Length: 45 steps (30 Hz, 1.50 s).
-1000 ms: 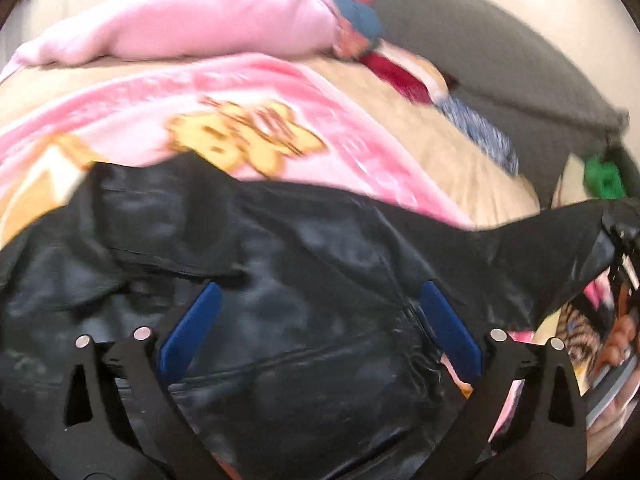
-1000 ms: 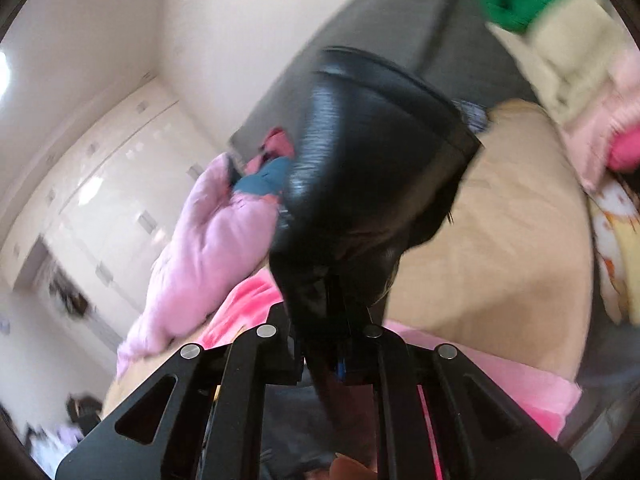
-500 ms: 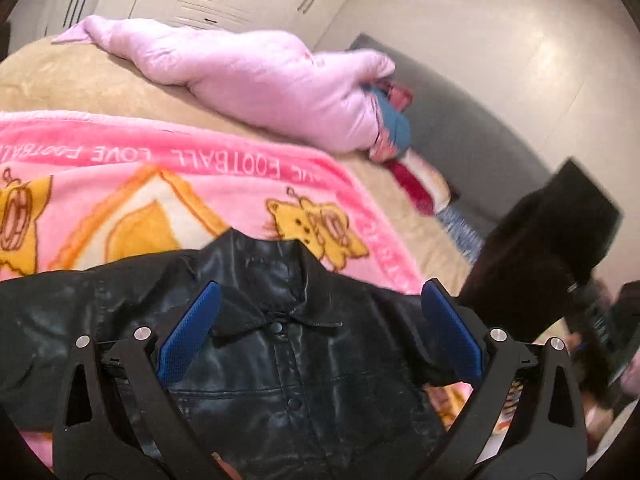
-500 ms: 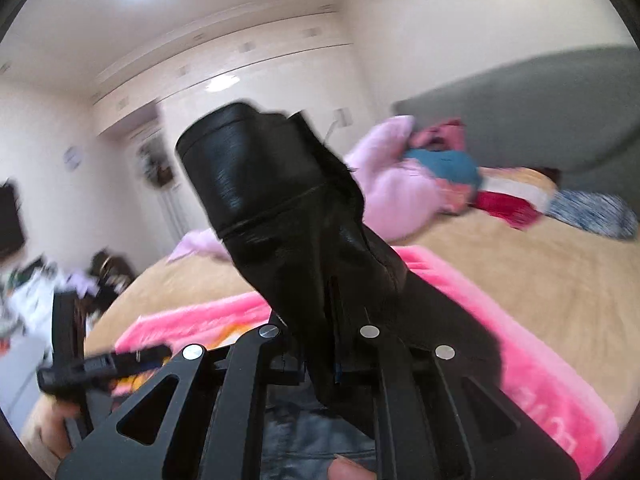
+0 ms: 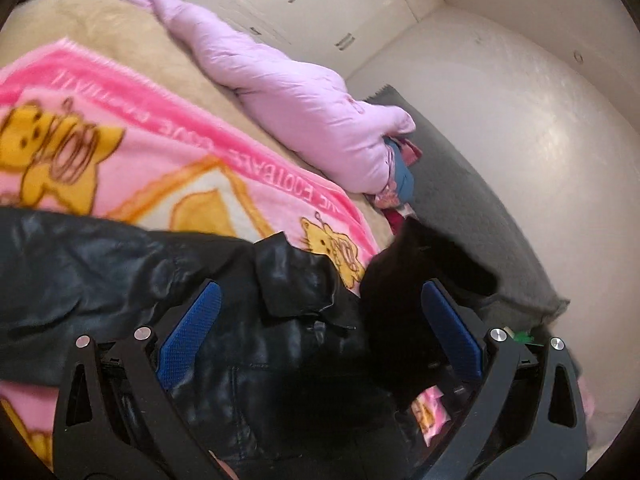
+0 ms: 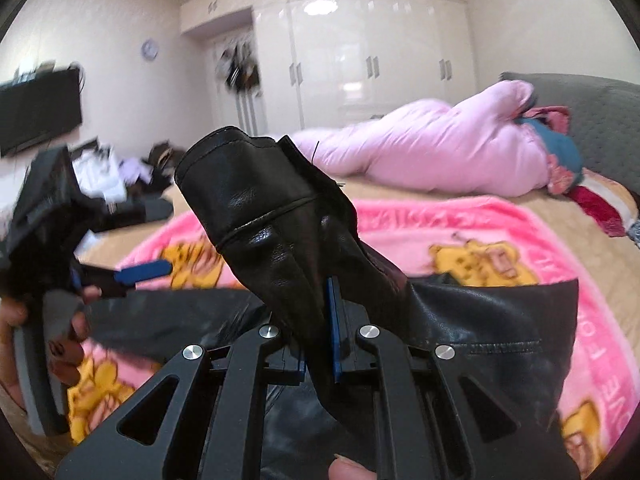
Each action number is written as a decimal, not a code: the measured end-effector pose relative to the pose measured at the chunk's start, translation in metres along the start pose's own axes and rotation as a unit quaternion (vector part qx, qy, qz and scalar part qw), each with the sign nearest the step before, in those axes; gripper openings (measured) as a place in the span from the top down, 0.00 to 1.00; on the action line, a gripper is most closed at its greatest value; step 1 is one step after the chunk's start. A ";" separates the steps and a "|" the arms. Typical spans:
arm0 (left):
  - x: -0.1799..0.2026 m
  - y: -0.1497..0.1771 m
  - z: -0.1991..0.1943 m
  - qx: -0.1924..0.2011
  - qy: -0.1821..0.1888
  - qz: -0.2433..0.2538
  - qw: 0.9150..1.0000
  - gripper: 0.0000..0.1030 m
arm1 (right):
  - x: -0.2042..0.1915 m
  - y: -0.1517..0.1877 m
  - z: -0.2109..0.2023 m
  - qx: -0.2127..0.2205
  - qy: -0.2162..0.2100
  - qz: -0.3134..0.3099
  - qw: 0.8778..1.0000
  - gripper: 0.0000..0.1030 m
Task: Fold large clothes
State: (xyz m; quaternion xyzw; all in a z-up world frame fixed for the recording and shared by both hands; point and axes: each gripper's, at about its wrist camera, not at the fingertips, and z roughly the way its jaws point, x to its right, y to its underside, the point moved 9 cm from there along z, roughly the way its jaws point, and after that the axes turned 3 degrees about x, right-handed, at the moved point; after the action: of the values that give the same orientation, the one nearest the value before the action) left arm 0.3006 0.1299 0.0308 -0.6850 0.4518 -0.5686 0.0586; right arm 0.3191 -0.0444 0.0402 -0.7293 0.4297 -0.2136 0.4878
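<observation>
The black jacket (image 6: 280, 236) looks like glossy, finely grained leather (stitched at the cuff). The pink blanket (image 5: 192, 148) is fuzzy, matt fleece; the lilac quilt (image 6: 432, 148) smooth padded cloth; the wardrobe doors (image 6: 360, 52) glossy.

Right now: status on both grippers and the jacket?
Right gripper shut on the black leather jacket's sleeve, cuff lifted. Left gripper open, empty, over the collar. Jacket body on the pink cartoon blanket. Nothing in the way.

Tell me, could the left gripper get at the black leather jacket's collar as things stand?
Probably yes. The left gripper is open, and the collar lies just ahead between its fingers, uncovered. The right gripper holds the sleeve off to the side.
</observation>
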 end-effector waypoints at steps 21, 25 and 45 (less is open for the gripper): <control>-0.074 0.071 0.025 -0.096 -0.072 -0.056 0.991 0.09 | -0.042 0.120 0.021 -0.148 -0.045 -0.028 0.988 0.06; -0.088 0.098 0.034 -0.127 -0.111 -0.053 0.984 0.09 | -0.009 0.108 -0.012 -0.121 -0.051 0.013 0.991 0.04; -0.043 0.062 0.017 -0.020 -0.179 0.125 0.976 0.99 | 0.264 0.111 0.016 -0.166 0.191 0.211 0.944 0.86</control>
State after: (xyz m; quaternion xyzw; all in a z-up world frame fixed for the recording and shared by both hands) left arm 0.2830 0.1160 -0.0426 -0.7147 0.5275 -0.4156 0.1957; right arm 0.4264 -0.2739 -0.0948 -0.6381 0.6882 -0.1662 0.3026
